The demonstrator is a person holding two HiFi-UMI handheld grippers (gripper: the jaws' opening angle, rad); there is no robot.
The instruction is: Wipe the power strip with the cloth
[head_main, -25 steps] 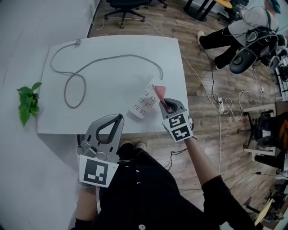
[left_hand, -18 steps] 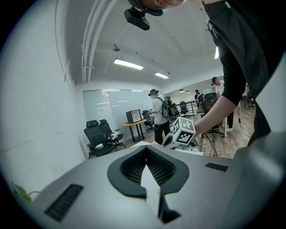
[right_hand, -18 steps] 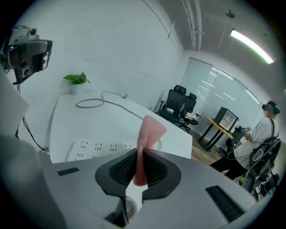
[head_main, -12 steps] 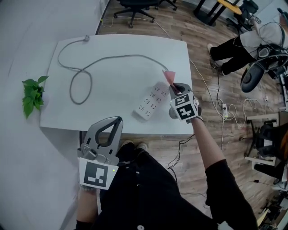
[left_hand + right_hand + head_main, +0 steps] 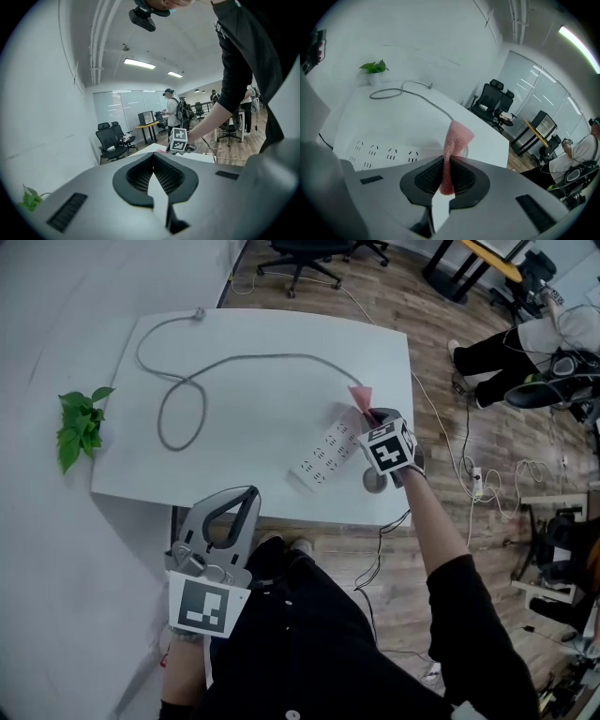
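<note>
- Right gripper: jaws were clamped on the pink cloth, which stood up beyond the fingertips.
- Power strip: lay on the white table, left of those fingertips; the cloth seemingly hung clear of it.
- Left gripper: jaws were pressed together, empty.

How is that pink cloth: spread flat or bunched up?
Bunched: the cloth stands as a narrow fold, pinched in the jaws of the right hand-held gripper.
</note>
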